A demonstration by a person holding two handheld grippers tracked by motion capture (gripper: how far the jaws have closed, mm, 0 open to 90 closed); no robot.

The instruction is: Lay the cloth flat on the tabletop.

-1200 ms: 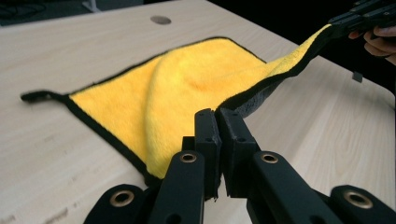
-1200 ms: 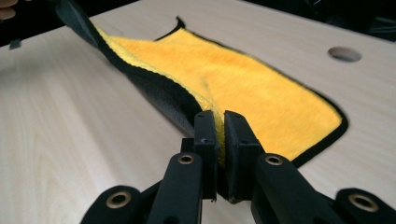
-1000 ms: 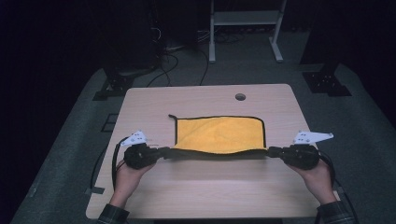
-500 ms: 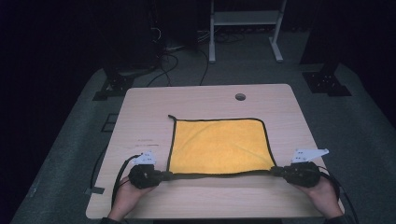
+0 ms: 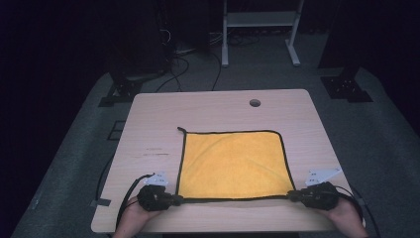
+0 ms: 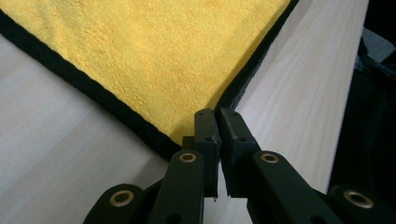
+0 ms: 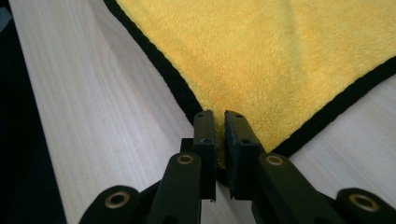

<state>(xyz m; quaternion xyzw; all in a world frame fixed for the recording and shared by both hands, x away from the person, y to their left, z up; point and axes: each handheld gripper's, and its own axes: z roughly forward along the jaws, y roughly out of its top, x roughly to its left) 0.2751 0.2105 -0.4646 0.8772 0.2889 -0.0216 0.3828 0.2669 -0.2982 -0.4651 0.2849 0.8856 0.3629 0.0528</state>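
Left gripper [image 5: 174, 199] and right gripper [image 5: 293, 197] each clamped on a near corner of the yellow cloth [image 5: 233, 163]. Best released together, keeping the edge between them taut and flat on the table [image 5: 148, 124].

I count one yellow cloth [image 5: 233, 163] with a black border on one worktop [image 5: 148, 129]. I hold two grippers, the left gripper [image 5: 176, 200] and the right gripper [image 5: 293, 197], each with two black jaws. The worktop has one round hole [image 5: 255, 103]. Two hands show, mine.
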